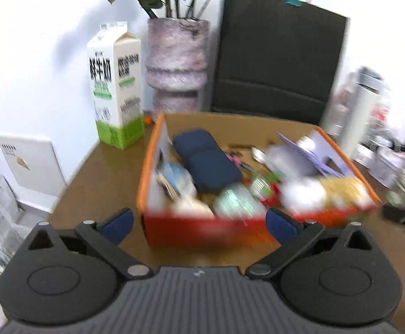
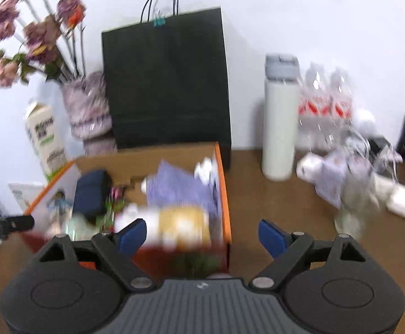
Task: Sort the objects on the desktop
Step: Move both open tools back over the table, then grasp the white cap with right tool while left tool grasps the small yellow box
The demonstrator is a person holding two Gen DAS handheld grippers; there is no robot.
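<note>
A: Orange box [image 1: 158,150], centre frame, holds the sorted clutter; I keep the left gripper [image 1: 199,222] wide, empty.

B: My right gripper [image 2: 202,235] is likewise wide, empty. Next, probably, the loose items [image 2: 339,178] at right.

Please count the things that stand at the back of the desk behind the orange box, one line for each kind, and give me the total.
Milk carton: 1
Vase with flowers: 1
Black paper bag: 1
White flask: 1
Clear water bottles: 2, as far as the blur allows
Total: 6
</note>
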